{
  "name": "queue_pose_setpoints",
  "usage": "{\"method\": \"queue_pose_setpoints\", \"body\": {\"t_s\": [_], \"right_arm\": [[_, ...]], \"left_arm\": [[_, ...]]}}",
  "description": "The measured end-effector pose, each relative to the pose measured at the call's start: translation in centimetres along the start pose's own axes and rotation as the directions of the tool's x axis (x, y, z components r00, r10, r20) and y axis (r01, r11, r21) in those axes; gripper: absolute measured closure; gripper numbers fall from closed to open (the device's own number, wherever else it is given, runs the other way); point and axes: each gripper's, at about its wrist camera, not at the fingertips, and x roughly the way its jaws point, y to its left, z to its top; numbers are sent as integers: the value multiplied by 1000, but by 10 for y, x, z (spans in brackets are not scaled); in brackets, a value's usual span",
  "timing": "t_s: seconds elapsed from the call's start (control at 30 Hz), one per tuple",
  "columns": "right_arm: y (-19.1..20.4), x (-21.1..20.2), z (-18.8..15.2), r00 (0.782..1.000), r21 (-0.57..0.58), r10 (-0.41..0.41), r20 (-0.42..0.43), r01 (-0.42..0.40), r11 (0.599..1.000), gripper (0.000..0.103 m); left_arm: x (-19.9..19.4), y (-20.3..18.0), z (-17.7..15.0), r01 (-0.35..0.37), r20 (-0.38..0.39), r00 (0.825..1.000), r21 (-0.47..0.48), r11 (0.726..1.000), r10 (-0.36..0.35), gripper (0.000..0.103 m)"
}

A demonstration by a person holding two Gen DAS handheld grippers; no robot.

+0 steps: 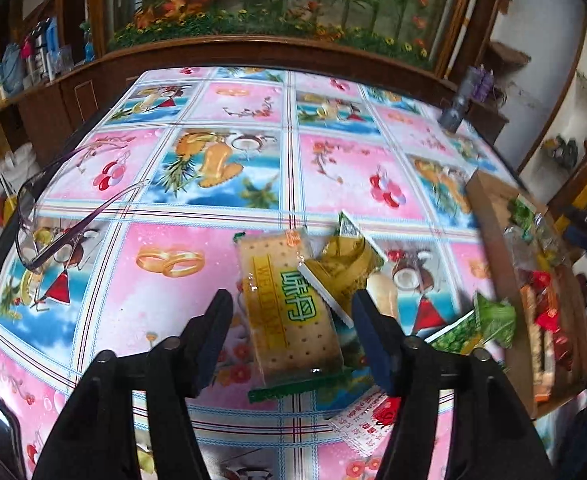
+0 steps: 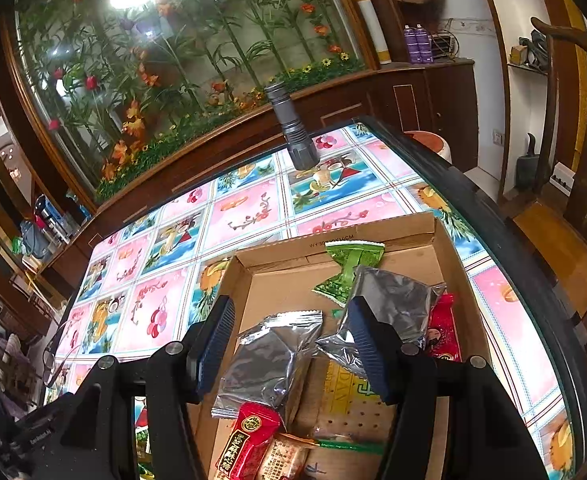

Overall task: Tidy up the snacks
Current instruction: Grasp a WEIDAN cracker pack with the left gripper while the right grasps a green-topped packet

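Left gripper (image 1: 291, 340) hangs over the table with jaws apart, nothing gripped; a cracker packet (image 1: 289, 304) lies flat on the tablecloth (image 1: 197, 300) between the two fingers, the pads clear of it on both sides. Just right of the packet a yellow-green wrapper (image 1: 347, 266) overlaps its far corner, and a white-and-red packet (image 1: 367, 420) lies nearest, by the right finger. Farther right, a green packet (image 1: 489, 322) sits against the near wall of the cardboard box (image 1: 493, 232). Right gripper (image 2: 291, 344) is poised above that box (image 2: 377, 236), jaws likewise apart and empty. Beneath it inside the box: a red packet (image 2: 249, 436) nearest, two silver packets (image 2: 269, 364) (image 2: 393, 304) mid-box, a green wrapper (image 2: 349, 268) at the far wall. Glasses (image 1: 45, 224) rest at the table's left edge; a flashlight (image 2: 293, 128) stands at the far end.
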Motion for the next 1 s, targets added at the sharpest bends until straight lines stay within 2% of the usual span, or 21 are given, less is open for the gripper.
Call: {"method": "queue_pose_setpoints", "body": {"t_s": [0.13,0.33,0.37,0.47,0.5,0.57,0.6,0.77,0.87,1.0], "right_arm": [[2,0,0,1000,-3,11,1,-11,1000,40],[13,-5,-4,999,-36,38,12,-38,999,40],[15,-5,-5,999,-39,44,12,-44,998,40],[23,-6,-7,997,-47,77,9,-77,996,40],[26,-6,-8,996,-47,89,9,-89,995,40],[33,-5,-10,994,-43,108,-10,-108,993,40],[38,-3,-12,992,-35,123,-26,-123,992,40],[89,8,-28,957,-10,235,-172,-240,971,39],[127,24,-43,930,2,256,-262,-265,964,39],[170,63,-67,875,88,283,-394,-271,959,39]], "left_arm": [[10,-2,-2,-46,-22,999,19,999,47,40],[30,6,4,-48,-57,997,9,999,49,40],[31,4,4,-57,-52,997,26,998,58,38],[36,1,5,-99,-34,994,58,993,101,38],[36,4,5,-104,-30,994,58,993,106,39],[33,9,7,-113,-22,993,56,992,114,58],[33,13,8,-126,-23,992,50,991,128,58],[30,34,12,-110,-38,993,16,994,110,58],[19,46,16,-86,-12,996,-22,996,85,58],[3,62,20,-98,43,994,-69,993,101,58]]}}
